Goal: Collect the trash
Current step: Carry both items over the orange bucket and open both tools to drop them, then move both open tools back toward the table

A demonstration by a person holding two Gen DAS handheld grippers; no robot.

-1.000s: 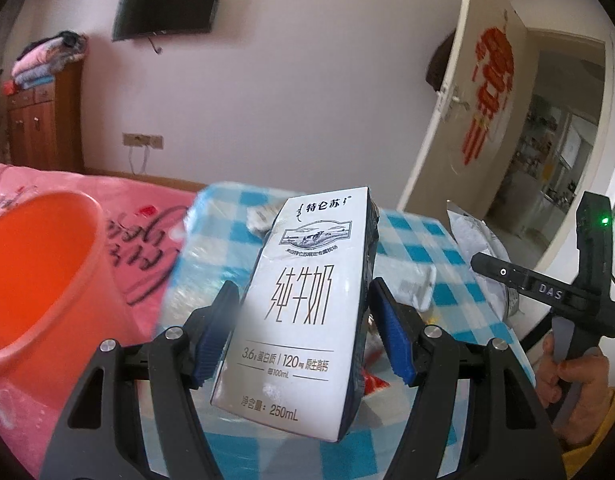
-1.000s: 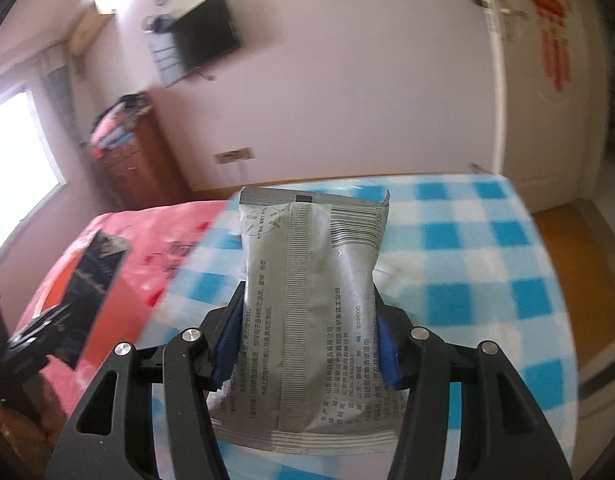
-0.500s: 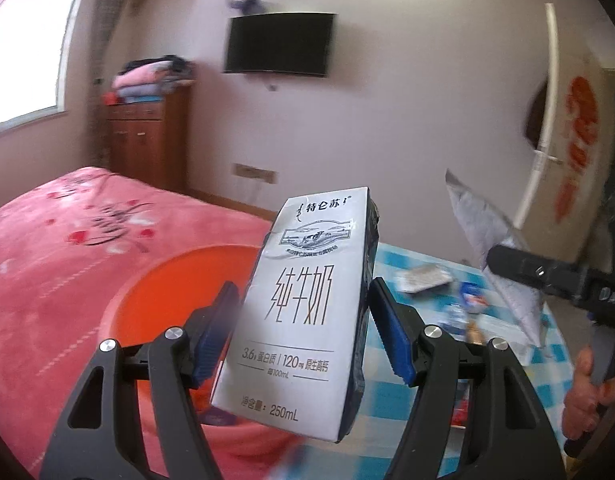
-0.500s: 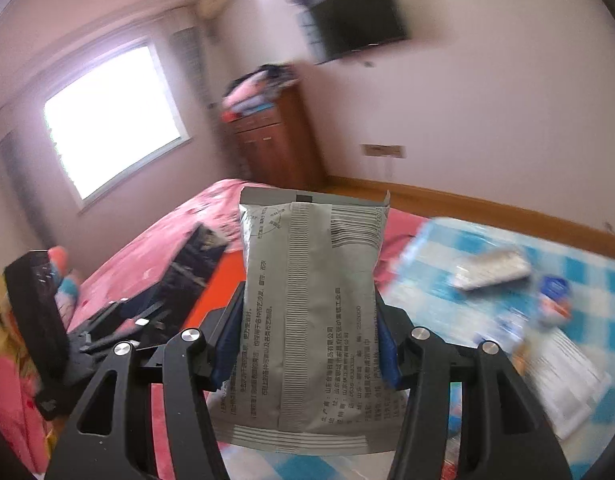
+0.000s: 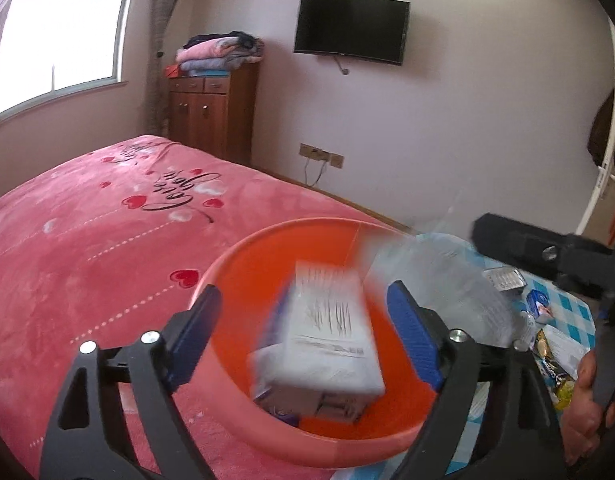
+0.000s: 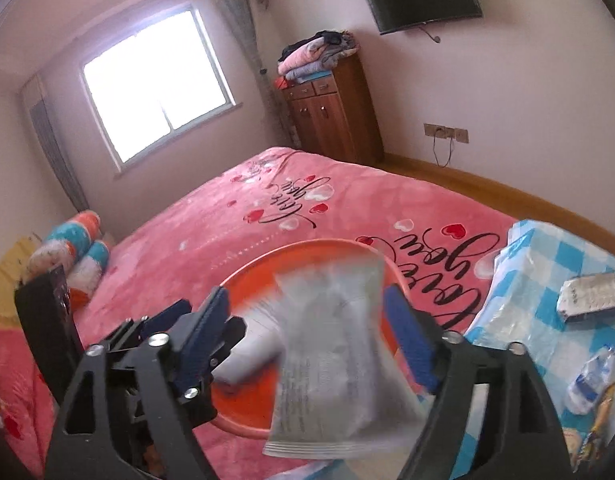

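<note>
Your left hand-held gripper (image 5: 303,322) is matt black plastic with blue, ribbed-looking pads (image 5: 413,340) and small bright metal screws. Your right hand-held gripper (image 6: 307,320) is the same make. The basin (image 5: 267,248) below them is smooth orange plastic with a slight sheen on its rim. The milk carton (image 5: 327,340) looks like coated paperboard, blurred. The pouch (image 6: 331,360) is grey, foil-like film, creased, with a crimped edge. The bed cover (image 5: 87,240) is pink plush cloth, fuzzy and matt. The checked surface (image 6: 555,264) has a glossy clear plastic sheet over it. The cabinet (image 5: 215,112) is reddish varnished wood. The TV (image 5: 351,30) has a dark glossy screen.
</note>
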